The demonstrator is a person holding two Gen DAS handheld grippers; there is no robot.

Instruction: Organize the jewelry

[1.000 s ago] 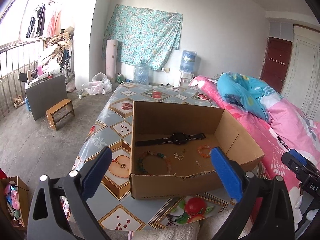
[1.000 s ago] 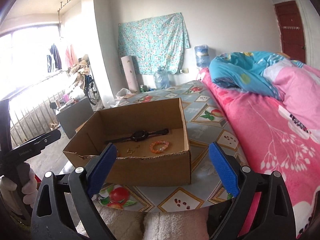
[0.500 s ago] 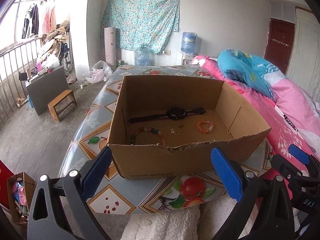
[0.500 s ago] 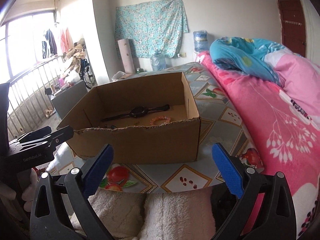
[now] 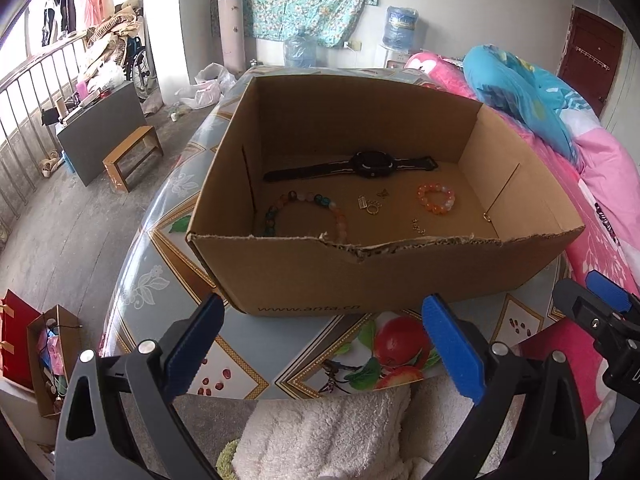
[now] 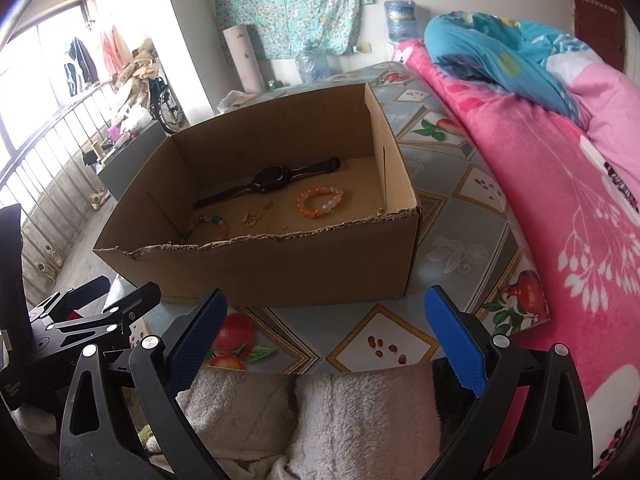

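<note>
The left gripper point(image 5: 320, 344), black-armed with blue ribbed pads, hangs with its jaws spread wide and nothing between them, short of the near wall of an open brown cardboard box point(image 5: 360, 276). The right gripper point(image 6: 326, 340), of the same make, is likewise spread and empty, in front of that box point(image 6: 280, 272) and a little to its right. Both sit low over white fleecy fabric point(image 5: 328, 432) at the table's near edge.

The box stands on a tabletop covered in a glossy fruit-patterned cloth point(image 5: 240, 368). On the box floor a black wristwatch point(image 5: 370, 164) lies stretched along the far wall. Nearer, at the left, lies a large bracelet of mixed coloured beads point(image 5: 304, 210); at the right, well apart from it, a small orange-and-pink bead bracelet point(image 5: 436, 199). Between the two lie several tiny silver charms point(image 5: 372, 204), too small to tell apart, and a short fine chain point(image 5: 418, 226) sits near the front wall.

A pink floral quilt point(image 6: 560, 200) lies to the right of the table.
</note>
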